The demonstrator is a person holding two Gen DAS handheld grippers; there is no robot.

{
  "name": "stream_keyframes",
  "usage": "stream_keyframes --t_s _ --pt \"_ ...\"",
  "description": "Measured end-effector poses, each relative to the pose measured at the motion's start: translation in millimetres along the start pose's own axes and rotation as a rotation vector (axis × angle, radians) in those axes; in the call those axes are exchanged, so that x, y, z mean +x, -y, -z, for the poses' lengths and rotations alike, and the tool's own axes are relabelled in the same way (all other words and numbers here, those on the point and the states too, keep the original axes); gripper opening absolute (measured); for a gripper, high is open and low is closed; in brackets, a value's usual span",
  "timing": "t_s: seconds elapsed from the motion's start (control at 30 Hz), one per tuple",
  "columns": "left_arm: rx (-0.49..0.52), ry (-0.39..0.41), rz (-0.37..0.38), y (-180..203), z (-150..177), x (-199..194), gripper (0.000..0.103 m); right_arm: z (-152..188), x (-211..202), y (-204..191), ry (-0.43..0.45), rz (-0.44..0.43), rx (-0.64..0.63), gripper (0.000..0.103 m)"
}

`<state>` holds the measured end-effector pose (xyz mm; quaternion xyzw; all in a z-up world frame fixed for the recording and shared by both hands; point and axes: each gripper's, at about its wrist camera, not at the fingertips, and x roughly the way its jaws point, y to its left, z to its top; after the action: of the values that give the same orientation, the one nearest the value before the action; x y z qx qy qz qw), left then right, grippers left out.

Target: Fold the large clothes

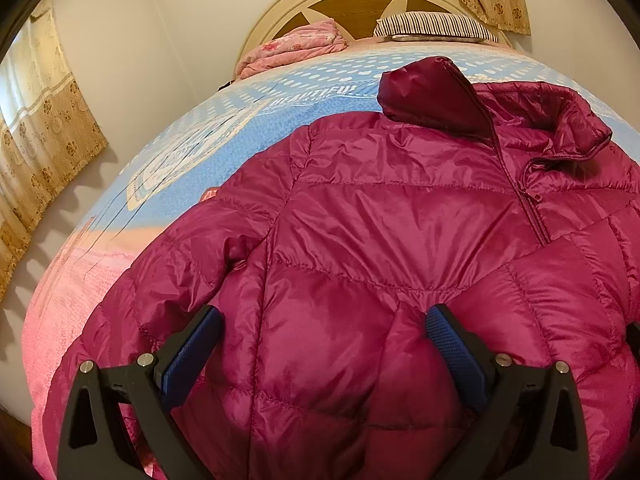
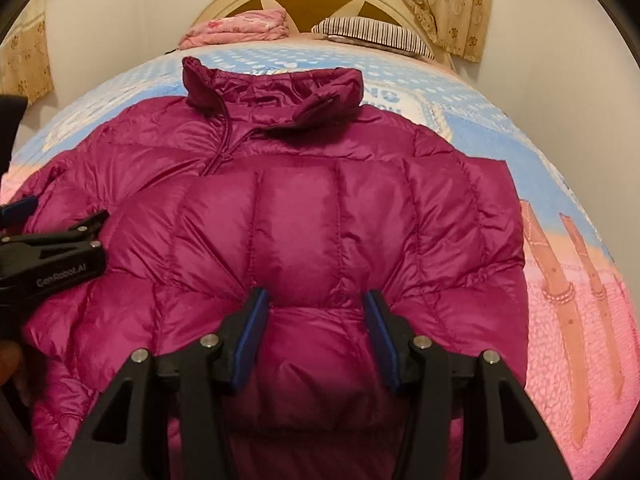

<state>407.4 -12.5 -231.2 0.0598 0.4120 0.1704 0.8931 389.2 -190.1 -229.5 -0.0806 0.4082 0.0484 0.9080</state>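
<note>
A magenta puffer jacket (image 1: 380, 240) lies spread on the bed's blue-and-pink bedspread (image 1: 180, 168), collar toward twelve o'clock. The left wrist view shows the zipper (image 1: 532, 212) at two o'clock; the right wrist view instead shows the left gripper (image 2: 24, 216) at nine o'clock, cut off by the frame. The left gripper (image 1: 324, 340) spreads wide over the padding; the right gripper (image 2: 316, 312) is narrower, pads pressing a puffed section, perhaps pinching it. The hem is hidden.
</note>
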Motion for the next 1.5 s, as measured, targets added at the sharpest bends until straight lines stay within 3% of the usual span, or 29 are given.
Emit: stream_keyframes --t_s 0.13,0.23,0.37,0.47,0.53,0.67,0.73,0.87,1.0,1.07,1.13,1.2,1.37,1.5 --pt "0.006 -0.005 0.0 0.2 -1.5 0.8 0.102 4.5 -0.8 -5.5 0.008 0.019 -0.011 0.055" --pt "0.019 -0.023 0.044 -7.2 -8.6 -4.0 0.102 5.1 -1.3 -8.4 0.009 0.033 -0.017 0.056" --pt "0.01 0.054 0.079 -54.6 -13.2 -49.5 0.102 4.7 -0.7 -7.3 -0.002 0.035 -0.006 0.062" --pt "-0.002 0.099 0.023 -113.7 3.3 -77.8 0.102 0.7 -13.7 -3.4 -0.004 0.063 -0.025 0.079" --pt "-0.027 0.086 -0.038 -161.0 24.6 -82.9 0.102 1.0 -33.1 -0.4 0.037 0.051 -0.01 0.083" --pt "-0.108 0.017 -0.173 -244.0 73.2 -71.7 0.102 13.6 -70.8 -4.1 0.083 0.001 0.005 0.092" --pt "-0.158 -0.052 -0.195 -275.3 98.1 -60.0 0.102 24.9 -85.1 -7.4 0.097 -0.019 0.011 0.092" --pt "-0.267 -0.124 -0.121 -308.1 132.0 -46.3 0.102 46.3 -104.2 -19.5 0.117 -0.061 0.015 0.092" --pt "-0.309 -0.126 -0.031 -299.4 135.3 -37.1 0.102 55.1 -116.3 -32.8 0.142 -0.065 -0.008 0.092" --pt "-0.303 -0.128 0.003 -291.4 134.1 -31.7 0.087 54.4 -119.7 -35.3 0.149 -0.06 -0.013 0.092" --pt "-0.298 -0.109 0.03 -283.6 131.2 -36.6 0.04 54.4 -125.8 -32.5 0.165 -0.056 -0.007 0.092" --pt "-0.269 -0.091 0.018 -279.8 121.7 -46.5 0.027 54.6 -132.1 -26.6 0.186 -0.05 0.003 0.092" --pt "-0.184 0.073 -0.091 -279.4 82.8 -91.0 0.022 50.1 -139.1 0.2 0.224 -0.008 0.048 0.095" --pt "-0.115 0.188 -0.133 -265.3 39.3 -126.2 0.021 47.1 -136.6 24.5 0.223 0.024 0.089 0.095"
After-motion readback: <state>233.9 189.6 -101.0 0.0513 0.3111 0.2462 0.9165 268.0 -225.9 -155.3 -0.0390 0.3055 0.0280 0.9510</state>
